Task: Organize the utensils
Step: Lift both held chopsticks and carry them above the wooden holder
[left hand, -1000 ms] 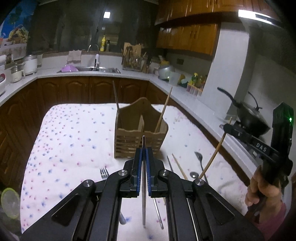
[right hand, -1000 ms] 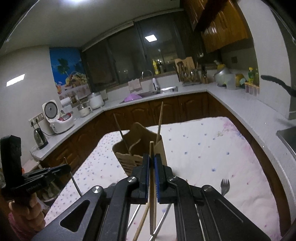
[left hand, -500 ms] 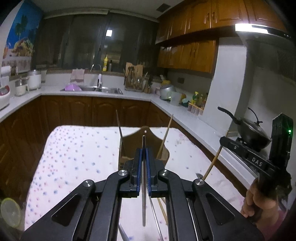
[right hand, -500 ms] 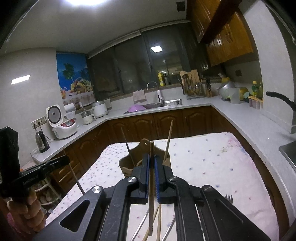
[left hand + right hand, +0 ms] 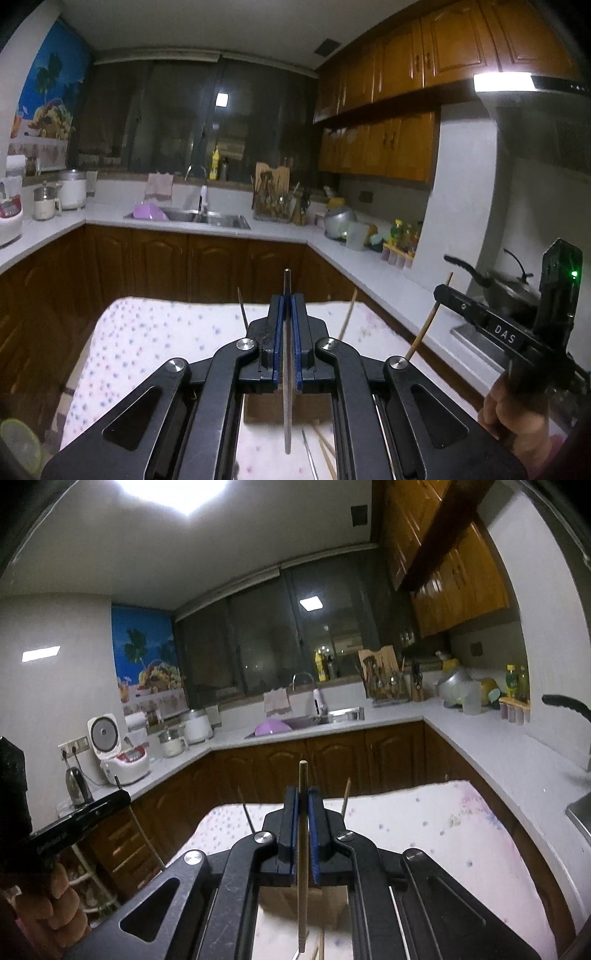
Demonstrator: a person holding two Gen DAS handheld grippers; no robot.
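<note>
My left gripper (image 5: pixel 287 301) is shut on a thin metal stick (image 5: pixel 287 406) that stands upright between its blue pads. My right gripper (image 5: pixel 303 794) is shut on a wooden chopstick (image 5: pixel 302 878), also upright. The wooden utensil holder (image 5: pixel 273 410) is mostly hidden behind the fingers in both views; its wall (image 5: pixel 284 897) shows through the frame. A dark stick (image 5: pixel 242 308) and a wooden chopstick (image 5: pixel 348 314) poke up out of it. In the left wrist view the right gripper (image 5: pixel 441 291) shows at the right, held by a hand, with its chopstick (image 5: pixel 428 321).
The table wears a white dotted cloth (image 5: pixel 147 332). Loose utensils (image 5: pixel 317 454) lie on it under my left gripper. A pan (image 5: pixel 506 291) sits on the stove at the right. Kitchen counters with a sink (image 5: pixel 207 218) run behind. A green lid (image 5: pixel 18 439) is at lower left.
Both grippers have risen and tipped upward with their sticks still held. The holder has dropped in view behind the fingers, and the loose utensils on the cloth are nearly out of sight.
</note>
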